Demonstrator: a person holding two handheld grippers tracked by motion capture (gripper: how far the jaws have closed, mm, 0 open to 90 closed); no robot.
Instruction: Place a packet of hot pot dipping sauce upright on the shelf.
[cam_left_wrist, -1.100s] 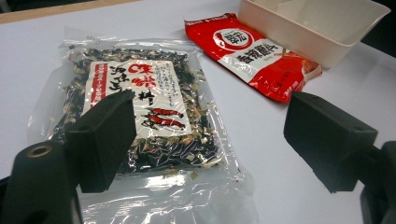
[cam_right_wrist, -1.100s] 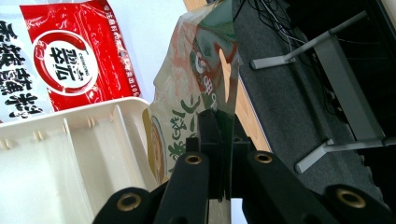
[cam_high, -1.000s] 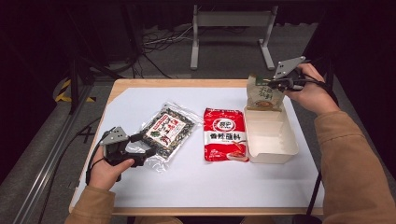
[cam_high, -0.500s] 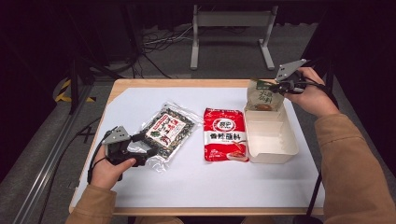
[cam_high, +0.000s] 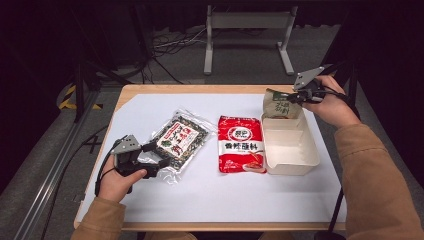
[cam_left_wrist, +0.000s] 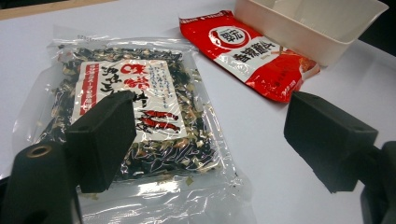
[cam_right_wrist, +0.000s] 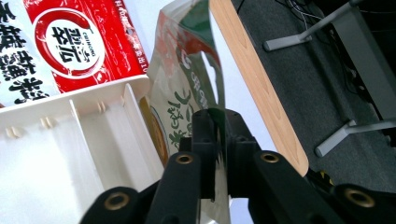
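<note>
- The right gripper (cam_high: 294, 97), out at two o'clock on the table, pinches the top edge of a green-and-tan pouch (cam_high: 281, 104). In the right gripper view the film still sits between the pads, though the jaws have just been easing apart.
- That pouch hangs upright over the far end of the cream tray (cam_high: 290, 150), its lower edge just inside the far wall. I can't tell whether it rests on the tray floor.
- The risk I'd judge first: if the pads part before the pouch is bedded, it could tip outward over the far rim, toward the wooden table edge (cam_high: 200, 89) at twelve o'clock.
- It could also flop across the tray's divider and lie half in each compartment.
- The left gripper (cam_high: 159, 155), at eight o'clock, rests with jaws wide open astride the near edge of the clear seaweed packet (cam_high: 179, 141), gripping nothing.
- That slick film may slide from a shallow bite.
- The red packet (cam_high: 241, 149) lies flat, touching the tray's left wall, so a careless sweep could drag it.
</note>
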